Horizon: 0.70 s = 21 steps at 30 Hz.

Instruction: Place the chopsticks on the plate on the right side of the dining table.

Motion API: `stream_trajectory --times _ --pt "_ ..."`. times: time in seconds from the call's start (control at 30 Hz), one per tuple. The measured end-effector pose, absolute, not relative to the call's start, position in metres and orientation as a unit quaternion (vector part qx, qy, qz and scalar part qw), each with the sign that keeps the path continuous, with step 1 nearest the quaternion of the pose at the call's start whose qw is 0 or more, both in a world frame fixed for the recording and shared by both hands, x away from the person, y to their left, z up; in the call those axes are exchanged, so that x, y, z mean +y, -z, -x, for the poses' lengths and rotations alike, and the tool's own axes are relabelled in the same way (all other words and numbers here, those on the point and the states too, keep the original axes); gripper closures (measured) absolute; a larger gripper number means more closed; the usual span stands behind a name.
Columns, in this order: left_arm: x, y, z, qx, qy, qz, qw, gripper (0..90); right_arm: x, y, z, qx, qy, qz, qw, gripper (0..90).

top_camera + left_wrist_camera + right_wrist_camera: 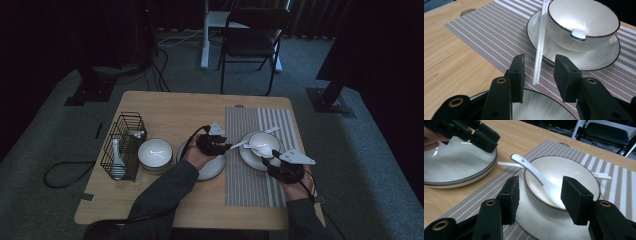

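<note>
- Black jaws of the left gripper (539,75) stand apart with nothing pressed between them; the near end of the white chopsticks (540,42) lies on the mat in the gap, untouched by either pad.
- Right gripper (539,197) is also spread, its pads clear of the bowl (564,177) ahead of it and pinching nothing.
- Done, as I judge it: 1 place looks nearly laid on the striped placemat (252,160). The bowl sits on a plate (599,62), a white spoon (534,173) rests inside it with the handle over the rim, and the chopsticks lean across the plate's edge, just beside the bowl.
- Left, as I judge it: the chopsticks lie askew, half on the plate, so straightening them seems the work in hand. A second plate (212,167) under the left hand and a second bowl (155,152) beside it stand on bare wood, perhaps waiting for a second setting.
- Hard to read: the high view is dim, so the contents of the wire rack (122,145) at the table's left are unclear, apart from what looks like 1 more white spoon.
- The far tips of the chopsticks run out of the left gripper view, and the bowl hides their middle in the right gripper view.
- Much of the second plate is covered by the left hand and gripper.
</note>
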State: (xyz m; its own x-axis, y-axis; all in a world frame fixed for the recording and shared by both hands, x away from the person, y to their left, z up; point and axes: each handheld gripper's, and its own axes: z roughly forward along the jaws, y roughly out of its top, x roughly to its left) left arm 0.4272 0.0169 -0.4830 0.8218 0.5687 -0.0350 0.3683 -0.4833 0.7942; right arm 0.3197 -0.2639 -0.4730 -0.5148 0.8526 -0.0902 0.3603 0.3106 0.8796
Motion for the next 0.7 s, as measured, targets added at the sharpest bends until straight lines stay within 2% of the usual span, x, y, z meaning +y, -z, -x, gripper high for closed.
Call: stream_trajectory --times 0.7 --pt "0.017 0.485 -0.429 0.283 -0.111 -0.853 0.424 58.1 -0.279 0.465 -0.35 0.74 -0.427 -0.421 0.306 48.7"
